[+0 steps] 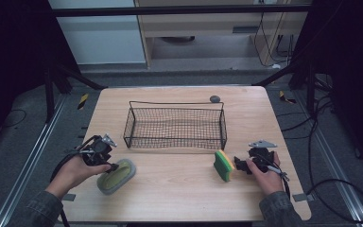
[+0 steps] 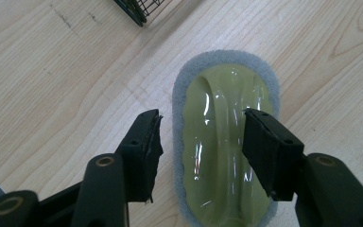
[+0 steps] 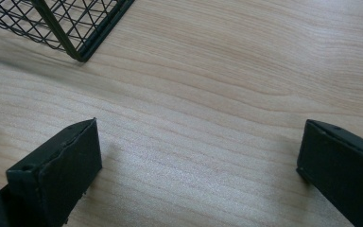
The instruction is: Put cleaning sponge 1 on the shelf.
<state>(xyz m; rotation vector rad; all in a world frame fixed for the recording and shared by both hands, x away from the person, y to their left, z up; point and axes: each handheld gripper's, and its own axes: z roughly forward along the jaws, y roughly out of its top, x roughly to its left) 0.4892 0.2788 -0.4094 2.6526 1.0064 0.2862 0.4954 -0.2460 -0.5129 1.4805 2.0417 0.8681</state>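
So, where I'm at: nothing's in the wire basket [image 1: 176, 125] yet. It's sitting bare in the middle of the wooden surface [image 1: 179, 189], mesh floor showing all the way through. Pretty much the whole job is still ahead, if the idea is getting both scrubbers in there, which is my guess.

My left gripper [image 2: 201, 142] is down over the handled scrub pad [image 2: 224, 142], the one with the grey foam base and the yellow-green plastic grip. It lies flat just in front of the basket's left corner. The fingers [image 2: 144, 142] are spread, one on each side of the raised handle, not squeezing it yet. So that grab looks close but isn't done.

My right gripper [image 3: 198, 165] has its fingers released wide with only bare wood between them. The yellow-and-green sponge [image 1: 224, 165] stands on edge just in front of the basket's right corner, right beside that gripper, apparently not held.

There's also a small dark round thing [image 1: 214, 99] behind the basket's back right corner; can't tell what it is.
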